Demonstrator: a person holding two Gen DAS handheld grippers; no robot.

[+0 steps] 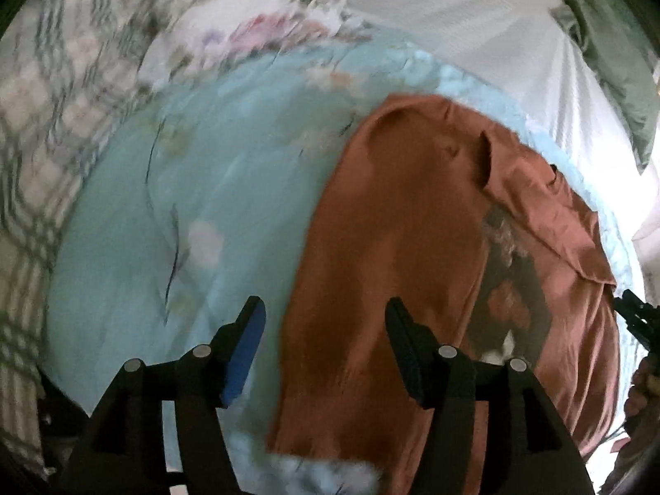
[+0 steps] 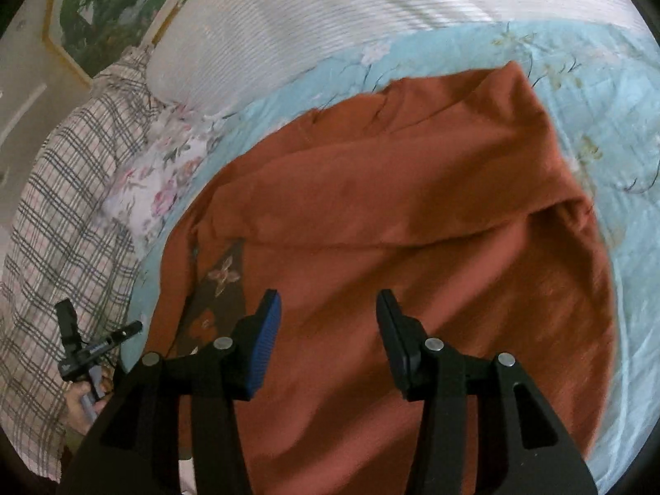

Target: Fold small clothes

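A rust-orange garment (image 1: pixel 392 255) lies spread on a light blue floral quilt (image 1: pixel 198 189), partly folded, with a dark flower-printed patch (image 1: pixel 507 288) showing under a turned flap. My left gripper (image 1: pixel 326 309) hovers open and empty over the garment's left edge. In the right wrist view the garment (image 2: pixel 392 227) fills the middle, with the printed patch (image 2: pixel 218 284) at its left. My right gripper (image 2: pixel 328 303) is open and empty above the cloth. The other gripper (image 2: pixel 88 344) shows at the left, held by a hand.
A plaid blanket (image 2: pixel 62 214) and a pink floral pillow (image 2: pixel 165 173) lie beside the quilt (image 2: pixel 610 132). A white striped pillow (image 2: pixel 309 20) lies behind. A framed picture (image 2: pixel 107 12) hangs on the wall.
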